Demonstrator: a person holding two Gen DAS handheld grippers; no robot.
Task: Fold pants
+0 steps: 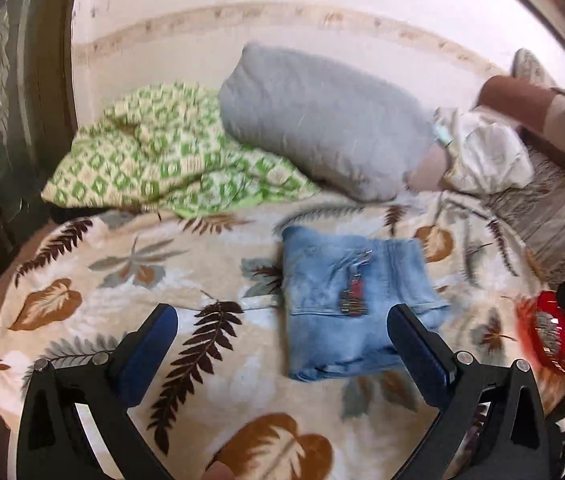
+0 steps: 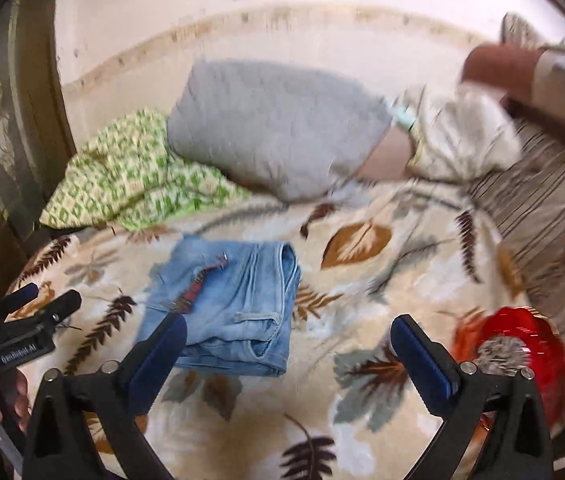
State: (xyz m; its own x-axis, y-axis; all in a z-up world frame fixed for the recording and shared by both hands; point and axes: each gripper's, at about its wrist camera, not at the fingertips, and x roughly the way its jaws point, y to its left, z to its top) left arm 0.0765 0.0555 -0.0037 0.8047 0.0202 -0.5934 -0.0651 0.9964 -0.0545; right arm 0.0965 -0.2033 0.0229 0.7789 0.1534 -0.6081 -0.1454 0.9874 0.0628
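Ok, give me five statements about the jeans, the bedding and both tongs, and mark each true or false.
1. The jeans lie folded into a compact bundle on the leaf-print blanket. True.
2. The left tongs are clamped on the jeans. False: they stand open and hold nothing.
3. The right tongs are open and empty. True.
4. The grey pillow lies on top of the jeans. False: it lies further back, apart from them.
5. A green patterned cloth lies beside the grey pillow. True.
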